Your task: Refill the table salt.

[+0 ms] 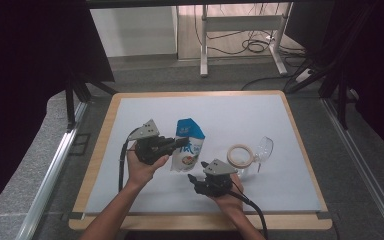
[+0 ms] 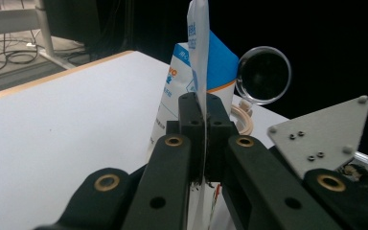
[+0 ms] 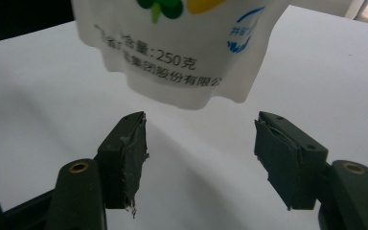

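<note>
Here, the pouch (image 1: 189,145) is held off the counter (image 1: 280,120) by its side seam, clenched in the left tool (image 1: 179,142), while the right tool (image 1: 195,181) is spread empty just beneath it.

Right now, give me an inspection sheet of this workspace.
Surface: white mat on a wood-edged table.
Job's things: blue-and-white pouch, clamped at its side seam.
Clutter: tape ring and clear round lid, right of the pouch.
Grippers: left gripper shut on the pouch's edge; right gripper open, aimed at the pouch's bottom, apart from it.
Cables: one black cable trails from each gripper; more on the floor beyond.
Surroundings: metal frame legs, dark curtains.
</note>
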Demonstrator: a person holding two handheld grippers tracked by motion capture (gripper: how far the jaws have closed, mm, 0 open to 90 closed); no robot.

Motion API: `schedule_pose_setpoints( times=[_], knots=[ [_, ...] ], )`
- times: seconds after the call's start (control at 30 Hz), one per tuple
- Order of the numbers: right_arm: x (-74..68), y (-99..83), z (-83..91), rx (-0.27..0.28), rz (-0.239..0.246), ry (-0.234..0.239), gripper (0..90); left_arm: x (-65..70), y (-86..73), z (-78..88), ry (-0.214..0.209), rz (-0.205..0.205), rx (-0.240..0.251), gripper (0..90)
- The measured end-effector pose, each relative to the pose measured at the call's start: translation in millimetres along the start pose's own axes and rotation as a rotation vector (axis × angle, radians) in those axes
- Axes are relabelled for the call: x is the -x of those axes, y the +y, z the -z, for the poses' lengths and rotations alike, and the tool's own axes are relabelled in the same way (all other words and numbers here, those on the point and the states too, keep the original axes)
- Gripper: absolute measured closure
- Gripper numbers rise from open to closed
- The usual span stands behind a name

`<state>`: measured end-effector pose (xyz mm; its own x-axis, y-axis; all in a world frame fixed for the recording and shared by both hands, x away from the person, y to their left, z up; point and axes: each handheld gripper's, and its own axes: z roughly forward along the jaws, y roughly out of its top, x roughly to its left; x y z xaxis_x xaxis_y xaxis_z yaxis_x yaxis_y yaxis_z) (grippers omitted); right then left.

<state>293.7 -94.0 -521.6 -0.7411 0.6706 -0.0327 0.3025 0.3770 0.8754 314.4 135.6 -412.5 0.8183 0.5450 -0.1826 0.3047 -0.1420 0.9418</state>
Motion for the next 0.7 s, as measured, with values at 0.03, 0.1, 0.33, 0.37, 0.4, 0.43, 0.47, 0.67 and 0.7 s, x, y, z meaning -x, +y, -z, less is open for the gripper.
schedule_pose_setpoints(
  times=[0.03, 0.1, 0.33, 0.37, 0.4, 0.43, 0.47, 0.67, 0.7],
  knots=[
    [-0.3, -0.2, -0.3, 0.001, 0.005, -0.011, 36.3, 1.3, 0.3, -0.3, -0.005, 0.003, 0.000, 89.8],
    [-0.7, -0.3, -0.6, 0.004, 0.010, -0.026, 36.2, 3.5, 0.6, -1.3, -0.012, 0.003, -0.002, 89.8],
    [-1.5, 0.0, -3.0, 0.020, 0.024, -0.052, 36.3, 7.4, 1.9, -7.7, -0.029, 0.010, -0.011, 89.8],
    [-1.7, 0.1, -3.6, 0.022, 0.025, -0.052, 36.3, 7.3, 2.1, -9.0, -0.029, 0.010, -0.013, 89.8],
    [-2.1, 0.2, -4.1, 0.025, 0.029, -0.053, 36.3, 7.3, 2.2, -10.0, -0.032, 0.012, -0.014, 89.9],
    [-2.2, 0.1, -4.4, 0.027, 0.038, -0.054, 36.3, 7.3, 2.4, -11.1, -0.032, 0.011, -0.017, 89.9],
    [-2.6, 0.3, -4.5, 0.024, 0.048, -0.057, 36.4, 7.7, 2.5, -12.3, -0.034, 0.012, -0.019, 89.8],
    [-0.2, -1.3, -4.7, 0.015, 0.055, -0.082, 36.3, 9.1, 4.8, -12.7, -0.043, 0.014, -0.017, 89.8],
    [0.8, -2.0, -5.0, 0.011, 0.056, -0.088, 36.3, 9.8, 5.6, -11.8, -0.045, 0.011, -0.016, 89.8]
  ],
)
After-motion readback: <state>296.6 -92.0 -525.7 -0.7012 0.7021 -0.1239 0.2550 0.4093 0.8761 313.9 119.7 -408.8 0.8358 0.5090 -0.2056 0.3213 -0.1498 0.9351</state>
